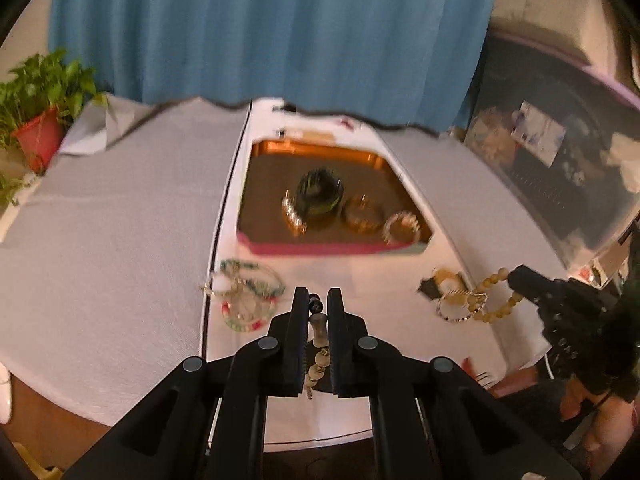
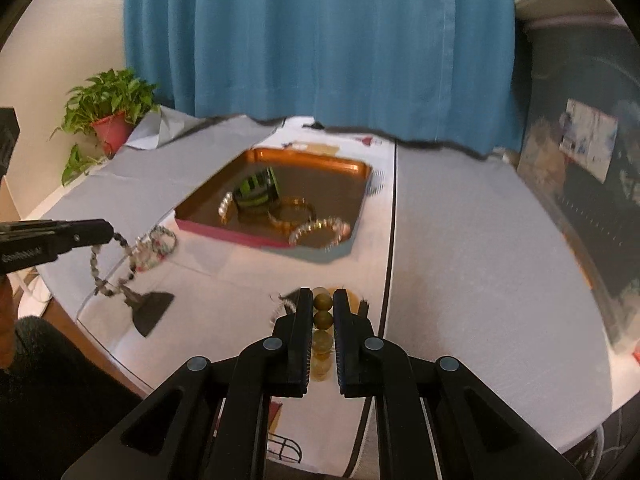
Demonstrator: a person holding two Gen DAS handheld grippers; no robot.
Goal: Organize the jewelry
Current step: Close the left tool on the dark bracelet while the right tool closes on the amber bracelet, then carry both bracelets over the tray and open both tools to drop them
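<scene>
The left claw [image 1: 318, 300] is clenched on a dark beaded necklace [image 1: 316, 354], its beads hanging between the fingers. The right claw [image 2: 323, 300] grips a strand of yellow-brown beads [image 2: 322, 320]. Ahead of both claws, a copper tray [image 2: 320, 160] sits on the table [image 2: 480, 260], holding a green-and-black bangle stack [image 2: 256, 190], a gold bangle [image 2: 292, 212] and two pearly bracelets [image 2: 320, 232]. Left of the left claw, colourful beaded bracelets [image 1: 248, 296] lie on the table
</scene>
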